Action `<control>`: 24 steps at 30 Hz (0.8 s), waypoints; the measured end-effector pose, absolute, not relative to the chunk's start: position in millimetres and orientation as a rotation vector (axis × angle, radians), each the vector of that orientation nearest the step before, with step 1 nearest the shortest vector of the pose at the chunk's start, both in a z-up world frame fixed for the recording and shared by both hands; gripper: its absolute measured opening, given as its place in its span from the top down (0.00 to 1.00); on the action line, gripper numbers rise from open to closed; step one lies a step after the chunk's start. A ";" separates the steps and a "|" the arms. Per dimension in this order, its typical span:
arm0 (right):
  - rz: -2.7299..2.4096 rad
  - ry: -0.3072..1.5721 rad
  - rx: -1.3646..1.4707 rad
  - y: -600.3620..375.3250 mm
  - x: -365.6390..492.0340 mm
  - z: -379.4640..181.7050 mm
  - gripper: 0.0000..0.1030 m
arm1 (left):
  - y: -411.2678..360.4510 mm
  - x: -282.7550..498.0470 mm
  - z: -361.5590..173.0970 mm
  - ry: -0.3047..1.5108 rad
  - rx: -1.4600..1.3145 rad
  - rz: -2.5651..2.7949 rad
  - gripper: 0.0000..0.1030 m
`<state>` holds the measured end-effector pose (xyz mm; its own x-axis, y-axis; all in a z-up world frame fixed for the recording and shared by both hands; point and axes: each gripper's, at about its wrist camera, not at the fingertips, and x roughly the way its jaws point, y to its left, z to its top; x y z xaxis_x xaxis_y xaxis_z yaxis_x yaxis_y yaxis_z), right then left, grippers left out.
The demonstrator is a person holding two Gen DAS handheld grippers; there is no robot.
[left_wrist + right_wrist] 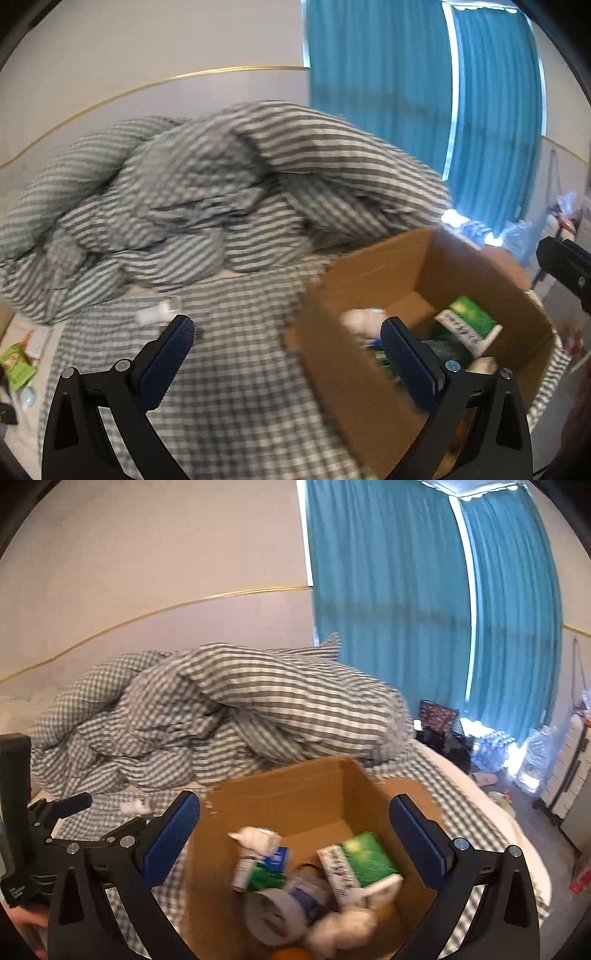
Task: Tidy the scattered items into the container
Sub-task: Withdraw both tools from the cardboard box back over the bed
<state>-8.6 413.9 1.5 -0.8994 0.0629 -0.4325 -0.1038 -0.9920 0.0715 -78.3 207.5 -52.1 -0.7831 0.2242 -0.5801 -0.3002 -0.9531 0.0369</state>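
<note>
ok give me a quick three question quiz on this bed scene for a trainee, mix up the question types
1. True or false: the left hand-held gripper is clamped on an item.
2. Multiple choice: where is the green-and-white box? A) on the checked sheet B) inside the cardboard box C) under the striped duvet
3. Short answer: what small white item lies outside the container, on the checked sheet by the striped duvet?

Key
1. False: its jaws are open and hold nothing, like the right hand-held gripper.
2. B
3. A crumpled white scrap, too blurred to identify.
</note>
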 end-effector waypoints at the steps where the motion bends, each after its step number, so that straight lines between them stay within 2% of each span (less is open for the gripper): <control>1: 2.991 0.137 -0.677 406.3 -11.8 2.0 0.00 | 193.3 -78.7 -50.9 0.181 -0.867 2.754 0.00; 7: 3.099 0.098 -0.681 354.1 -23.3 9.9 0.00 | 121.6 -81.4 -43.3 0.135 -0.894 2.880 0.00; 15: 3.232 -0.062 -0.726 281.9 -39.3 4.5 0.00 | 42.3 -90.3 -48.4 0.099 -0.924 3.006 0.00; 24: 3.336 -0.197 -0.968 212.2 -104.0 -47.6 0.00 | -34.6 -109.7 -71.5 -0.062 -0.996 3.050 0.00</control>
